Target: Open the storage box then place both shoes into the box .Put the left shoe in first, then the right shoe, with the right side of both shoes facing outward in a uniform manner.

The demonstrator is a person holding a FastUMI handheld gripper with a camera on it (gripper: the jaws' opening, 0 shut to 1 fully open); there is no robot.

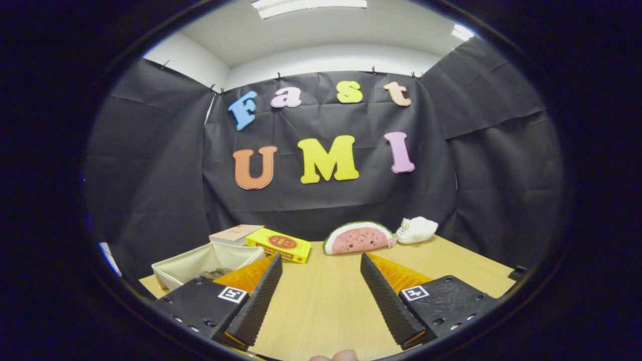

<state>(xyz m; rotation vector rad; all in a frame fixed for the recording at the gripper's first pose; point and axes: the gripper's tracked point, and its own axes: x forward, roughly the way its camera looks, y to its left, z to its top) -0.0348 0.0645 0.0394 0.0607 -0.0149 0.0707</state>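
My gripper (321,263) is open, held above the wooden table (321,306) with only bare tabletop between its fingers. To the left of the left finger (261,296) sits an open beige fabric bin (200,260) with something dark lying inside; I cannot tell what it is. The left finger hides the bin's near corner.
A yellow box (279,244) lies beyond the left finger, with a tan flat box (235,233) behind it. A watermelon-slice plush (357,237) and a white plush (416,229) sit at the table's far side by the black cloth wall. A fingertip (335,356) shows below the fingers.
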